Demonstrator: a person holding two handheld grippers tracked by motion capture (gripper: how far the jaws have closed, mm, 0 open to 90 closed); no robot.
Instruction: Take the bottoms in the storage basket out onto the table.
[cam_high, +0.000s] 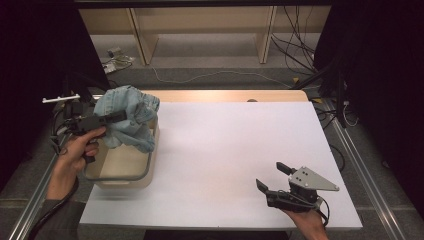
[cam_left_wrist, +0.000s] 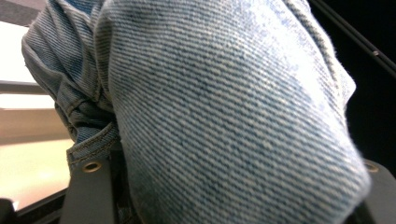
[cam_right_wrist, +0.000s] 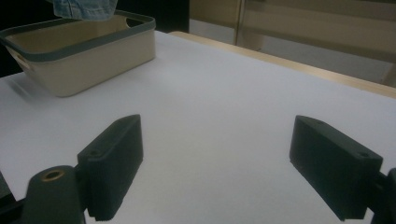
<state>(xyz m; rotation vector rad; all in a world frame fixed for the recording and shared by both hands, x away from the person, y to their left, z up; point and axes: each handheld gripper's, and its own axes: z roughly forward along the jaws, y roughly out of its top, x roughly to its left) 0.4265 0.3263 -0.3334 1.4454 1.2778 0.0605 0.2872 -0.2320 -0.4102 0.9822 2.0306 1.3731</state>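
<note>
Up at the left of the high view, one crumpled piece of light blue denim cloth (cam_high: 127, 116) hangs over one beige plastic bin with a grey rim (cam_high: 131, 177) (its lower folds reach inside the rim), clamped in the left tongs (cam_high: 116, 118). Denim bulges between both jaws in the left gripper view. At lower right, the right tongs (cam_high: 271, 176) rest spread apart, holding nothing, on the white table (cam_high: 225, 150).
</note>
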